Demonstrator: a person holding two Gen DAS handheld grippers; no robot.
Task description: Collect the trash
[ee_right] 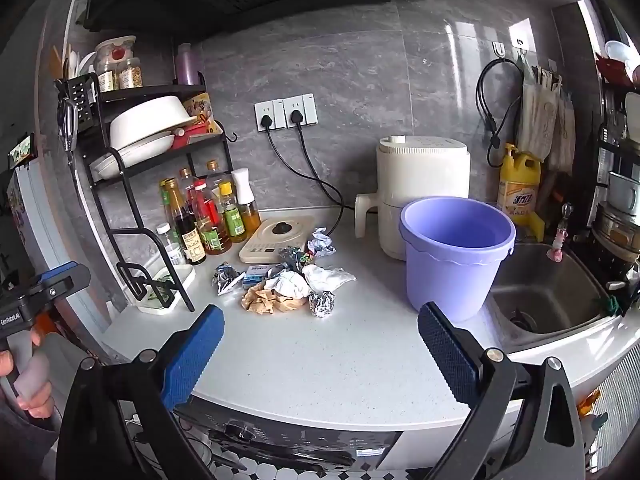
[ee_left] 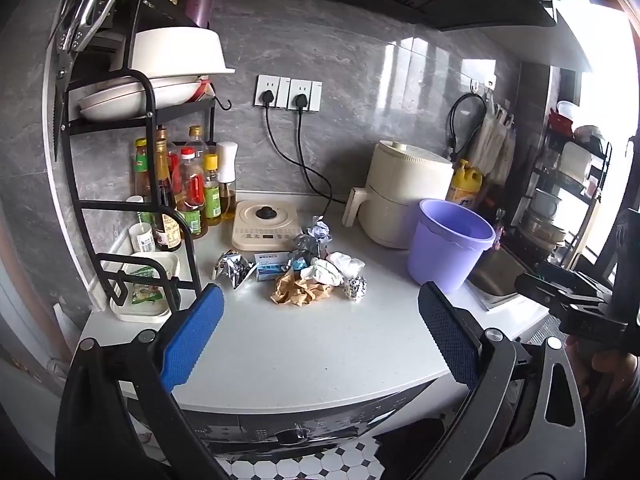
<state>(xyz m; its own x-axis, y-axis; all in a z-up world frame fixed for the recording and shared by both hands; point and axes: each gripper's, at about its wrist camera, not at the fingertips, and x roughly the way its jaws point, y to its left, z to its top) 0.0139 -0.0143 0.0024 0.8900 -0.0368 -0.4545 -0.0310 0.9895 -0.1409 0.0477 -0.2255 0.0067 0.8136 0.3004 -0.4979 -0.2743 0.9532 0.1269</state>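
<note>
So both grippers are hanging back off the near edge of the white counter (ee_left: 320,344), nothing in either of them. The left gripper (ee_left: 320,320) has its blue pads spread wide with only bare countertop showing between them, and the right gripper (ee_right: 320,332) is the same deal, fully released and empty.

The trash sits in a loose pile (ee_left: 308,268) around the middle of the counter, well apart from both sets of fingers. There's a crumpled brown paper (ee_left: 300,292) at the near side, a small foil ball (ee_left: 355,288) just to its right, a white wad (ee_left: 326,272) and a crumpled tissue (ee_right: 328,276) behind those, a silvery wrapper (ee_left: 234,272) off to the left, a little blue and white box (ee_left: 270,266) beside it, and another crumpled bit (ee_left: 320,230) at the far end by the beige cooktop (ee_left: 266,224).

The purple bucket (ee_right: 456,252) stands upright to the right of the pile, near the sink (ee_right: 552,300), and looks empty from the right wrist view. A cream appliance (ee_right: 424,184) sits just behind it. Sauce bottles (ee_left: 188,192) crowd the far left under a black rack (ee_left: 132,152).
</note>
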